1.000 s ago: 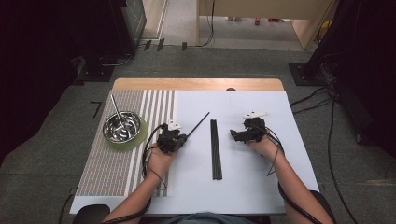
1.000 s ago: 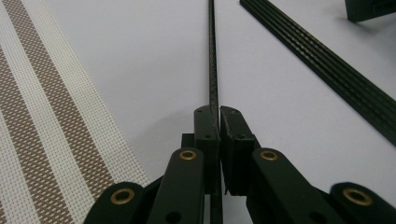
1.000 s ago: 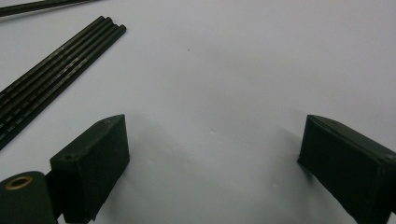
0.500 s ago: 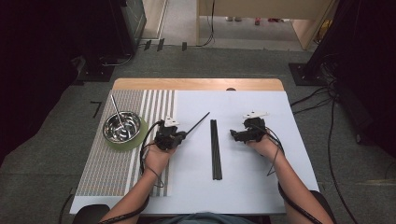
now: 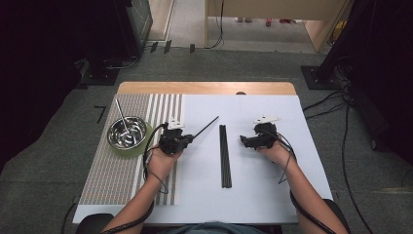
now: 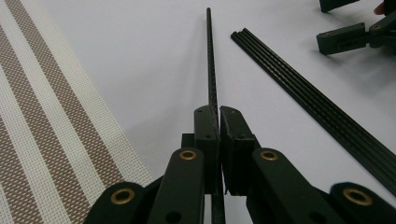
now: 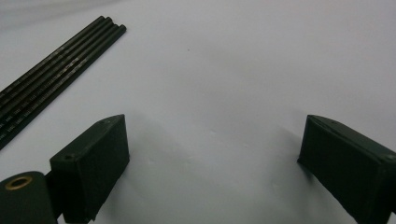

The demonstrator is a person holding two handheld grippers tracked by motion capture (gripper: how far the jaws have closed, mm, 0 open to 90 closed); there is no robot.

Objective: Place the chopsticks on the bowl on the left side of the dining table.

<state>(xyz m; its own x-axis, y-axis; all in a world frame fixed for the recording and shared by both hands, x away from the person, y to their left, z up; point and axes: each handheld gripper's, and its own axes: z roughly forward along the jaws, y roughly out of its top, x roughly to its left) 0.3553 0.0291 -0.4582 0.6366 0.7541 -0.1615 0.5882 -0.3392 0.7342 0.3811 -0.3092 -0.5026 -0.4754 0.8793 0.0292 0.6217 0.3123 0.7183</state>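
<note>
The left gripper is clamping a single black chopstick, with both pads pressed tight against its near end in the left gripper view. Seen from the high view, the stick is pointing out from the jaws toward about one o'clock, its far tip hanging over the white mat. In the left gripper view the chopstick is running straight away toward twelve o'clock, just above the mat. The rest of the black chopsticks are lying side by side as a tight bundle at the middle of the mat, running from twelve to six o'clock, at about three o'clock from the left gripper and apart from the held stick. The right gripper is resting at three o'clock from that bundle, near it but not touching, its jaws standing wide apart with only bare mat between them in the right gripper view; the bundle is showing there at ten o'clock. A steel bowl with a thin metal rod leaning in it is sitting on a green coaster on the striped woven mat, at nine o'clock from the left gripper.
</note>
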